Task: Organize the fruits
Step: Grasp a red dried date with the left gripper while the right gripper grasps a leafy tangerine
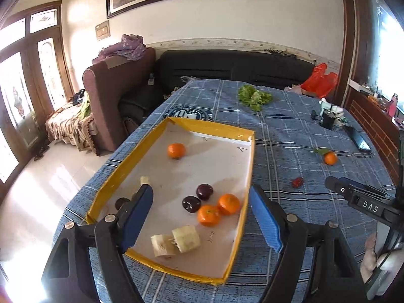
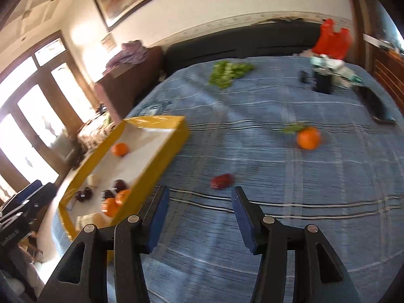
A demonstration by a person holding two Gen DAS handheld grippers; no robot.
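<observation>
A yellow-rimmed cardboard tray (image 1: 126,174) lies on the blue checked tablecloth and holds three tangerines (image 1: 228,203), dark plums (image 1: 204,191) and banana pieces (image 1: 186,238). My left gripper (image 1: 202,197) is open and empty above the tray's near end. On the cloth to the right lie a small red fruit (image 1: 297,182) and a tangerine with a leaf (image 1: 330,158). My right gripper (image 2: 200,197) is open and empty, just short of the red fruit (image 2: 222,181); the loose tangerine (image 2: 308,138) lies farther right. The tray (image 2: 161,161) shows at the left.
Green lettuce (image 1: 255,96) lies at the far middle of the table. A black cup (image 1: 328,120), a phone (image 1: 358,140) and a red plastic bag (image 1: 319,79) sit at the far right. A dark sofa and armchair stand behind the table.
</observation>
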